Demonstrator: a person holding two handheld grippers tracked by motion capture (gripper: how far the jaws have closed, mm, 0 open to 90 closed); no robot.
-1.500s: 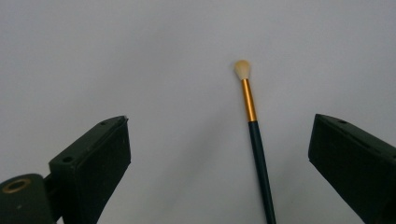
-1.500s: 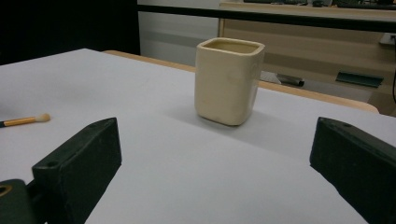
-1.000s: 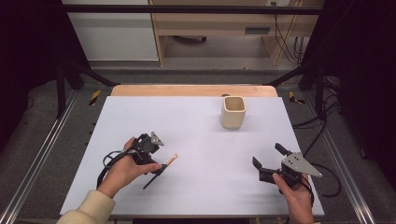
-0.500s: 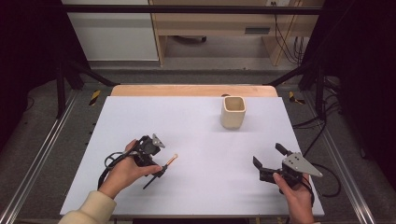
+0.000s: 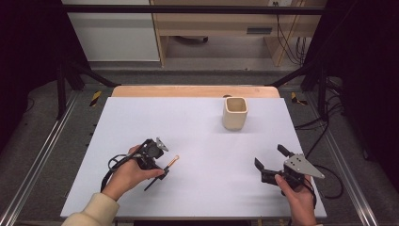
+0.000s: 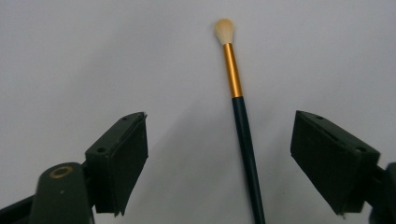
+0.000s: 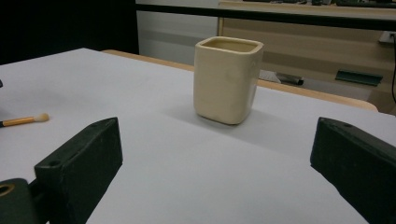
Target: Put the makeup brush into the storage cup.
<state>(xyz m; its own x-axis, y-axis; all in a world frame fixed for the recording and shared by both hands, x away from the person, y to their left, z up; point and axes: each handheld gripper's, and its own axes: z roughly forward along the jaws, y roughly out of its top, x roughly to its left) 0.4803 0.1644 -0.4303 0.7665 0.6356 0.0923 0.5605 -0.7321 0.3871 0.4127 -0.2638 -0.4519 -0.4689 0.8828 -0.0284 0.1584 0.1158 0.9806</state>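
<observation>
Counter (image 5: 197,122): white sheet over a wooden top, whose wood edge shows along the far side.

Cup (image 5: 235,113): cream, squarish with rounded corners, upright and open-topped, on the far right part of the counter, well apart from both tools. In the right gripper view it stands ahead, between the two black jaws but far beyond them.

Right hand-held gripper (image 5: 270,162): held in the person's right hand near the front right corner of the counter, grey three-cornered plate on top, jaws spread wide with nothing between them, pointing toward the cup.

Left hand-held gripper (image 5: 160,165): held in the left hand at front left, pointing down at the counter. Jaws have just been closing yet stand apart, one on each side of the brush, neither pad touching it.

Brush (image 6: 240,116): slim, dark handle, gold ferrule, pale rounded tip. Lies flat on the counter at front left, between the left jaws, tip pointing away from the hand toward the counter's middle.
</observation>
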